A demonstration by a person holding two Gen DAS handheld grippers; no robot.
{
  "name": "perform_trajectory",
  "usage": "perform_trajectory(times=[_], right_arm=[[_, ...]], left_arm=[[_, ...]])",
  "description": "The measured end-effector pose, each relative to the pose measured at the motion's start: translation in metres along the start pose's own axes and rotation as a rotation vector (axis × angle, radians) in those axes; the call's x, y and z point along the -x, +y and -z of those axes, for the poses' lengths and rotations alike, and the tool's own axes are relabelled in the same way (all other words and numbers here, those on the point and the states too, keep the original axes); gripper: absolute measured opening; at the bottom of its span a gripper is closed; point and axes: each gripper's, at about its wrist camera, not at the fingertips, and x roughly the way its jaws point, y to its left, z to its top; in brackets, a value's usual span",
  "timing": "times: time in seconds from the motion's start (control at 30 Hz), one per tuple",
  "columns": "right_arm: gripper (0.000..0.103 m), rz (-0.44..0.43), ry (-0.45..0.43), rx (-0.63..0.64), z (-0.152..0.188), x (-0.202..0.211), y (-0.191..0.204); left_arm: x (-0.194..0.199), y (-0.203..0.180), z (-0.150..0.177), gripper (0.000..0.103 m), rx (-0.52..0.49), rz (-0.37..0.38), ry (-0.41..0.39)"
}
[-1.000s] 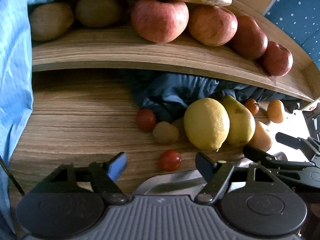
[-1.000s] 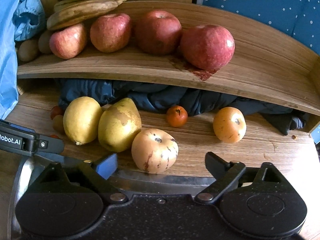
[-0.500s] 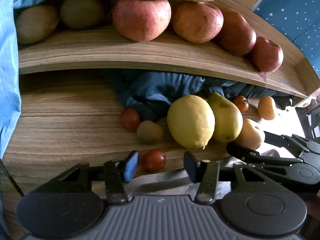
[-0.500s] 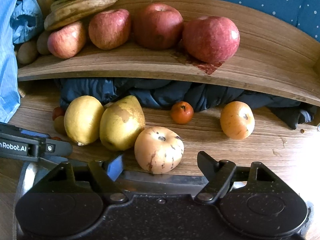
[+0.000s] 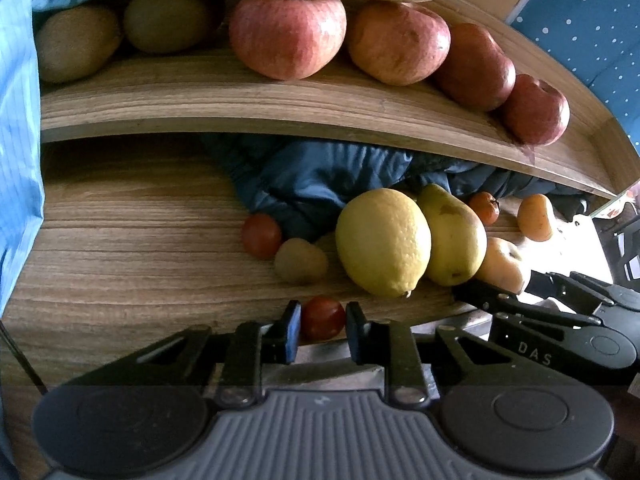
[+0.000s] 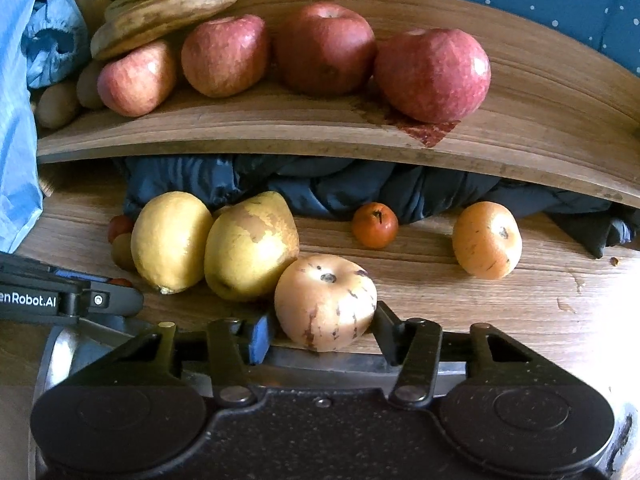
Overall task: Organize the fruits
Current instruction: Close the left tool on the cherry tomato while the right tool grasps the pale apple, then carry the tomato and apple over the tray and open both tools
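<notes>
Pinching a small red tomato (image 5: 322,318) low in the middle of the left view, the left claw (image 5: 322,332) has just been closing and now has both pads pressed against the fruit, which sits on the wooden tabletop (image 5: 120,248). Low in the middle of the right view, the right claw (image 6: 325,332) has also just been closing, and its pads now press on either side of a pale speckled apple (image 6: 325,300) resting at the tabletop's near edge. Just left of that apple a pear (image 6: 250,246) leans against it, and a lemon (image 6: 170,242) touches the pear. Further right lie a small orange-red fruit (image 6: 375,225) and a pale orange fruit (image 6: 487,240), well apart. Behind them, dark blue cloth (image 6: 320,188) is bunched under a wooden shelf (image 6: 280,132). Across the top of the frame, that shelf carries four red apples (image 6: 325,48) in a row, with bananas (image 6: 172,4) stacked at the upper left.
</notes>
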Motion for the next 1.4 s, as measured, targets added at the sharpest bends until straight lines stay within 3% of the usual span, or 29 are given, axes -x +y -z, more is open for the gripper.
perform_trajectory(times=[0.77, 1.4], right_arm=[[0.051, -0.049, -0.09, -0.048, 0.018, 0.034, 0.0], [0.051, -0.076, -0.131, -0.063, 0.055, 0.08, 0.022]], left_arm=[[0.012, -0.003, 0.001, 0.025, -0.031, 0.027, -0.026], [0.032, -0.009, 0.013, 0.025, -0.162, 0.101, -0.016]])
